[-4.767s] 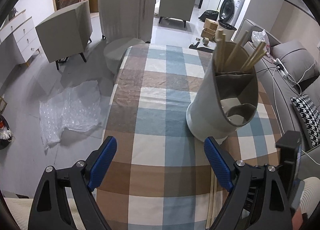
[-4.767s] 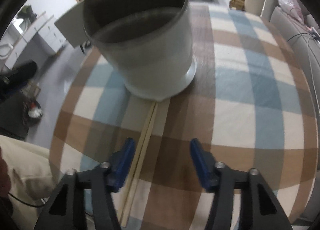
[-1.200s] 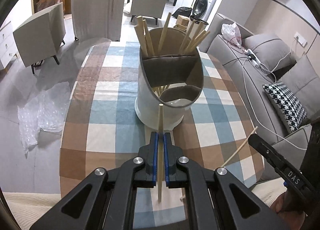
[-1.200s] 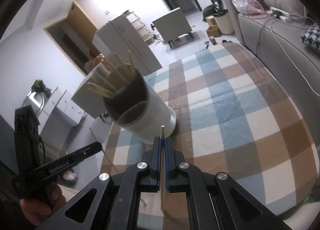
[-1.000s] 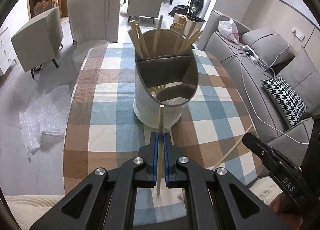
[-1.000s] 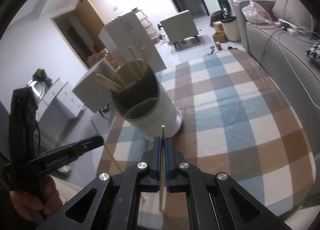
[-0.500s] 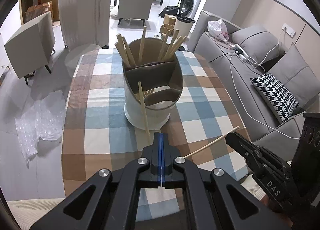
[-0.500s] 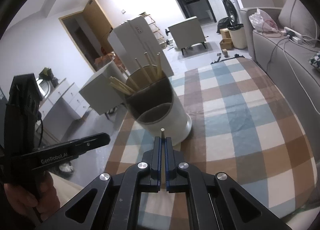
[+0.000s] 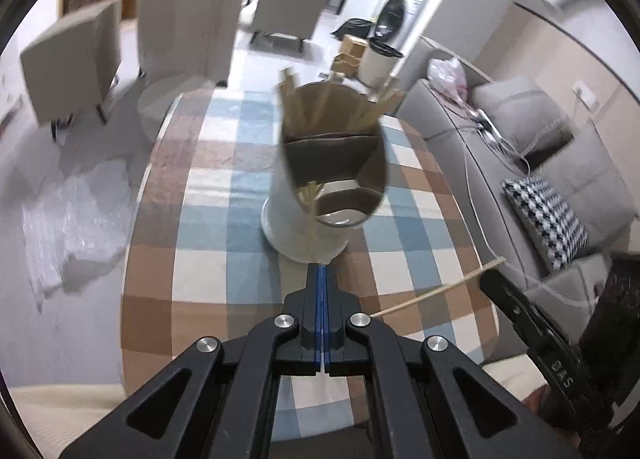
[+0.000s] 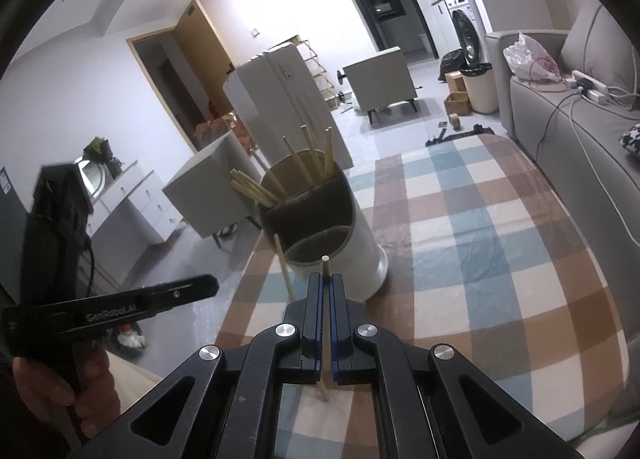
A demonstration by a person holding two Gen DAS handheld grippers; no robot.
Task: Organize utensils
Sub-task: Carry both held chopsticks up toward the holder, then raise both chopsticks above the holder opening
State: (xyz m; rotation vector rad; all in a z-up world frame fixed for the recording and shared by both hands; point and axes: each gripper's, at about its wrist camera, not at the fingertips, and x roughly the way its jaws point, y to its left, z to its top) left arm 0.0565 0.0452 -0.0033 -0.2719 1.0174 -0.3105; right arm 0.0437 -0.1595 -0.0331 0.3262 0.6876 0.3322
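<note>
Left gripper [image 9: 322, 279] jaws shut on a chopstick [image 10: 283, 264] angled at holder [image 10: 352, 235]; right gripper [image 10: 325, 291] jaws clamp second chopstick [image 10: 325, 299], waiting its turn

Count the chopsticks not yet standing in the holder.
2. One chopstick is clamped in the right gripper. A second chopstick rises from the left gripper toward the holder rim. Others may be hidden below the grippers.

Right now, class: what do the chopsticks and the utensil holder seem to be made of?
Chopsticks: probably bamboo or light wood, being pale tan, matte and thin. Utensil holder: smooth white shell, likely plastic or ceramic; its brown dividers look matte, but their material is unclear.
</note>
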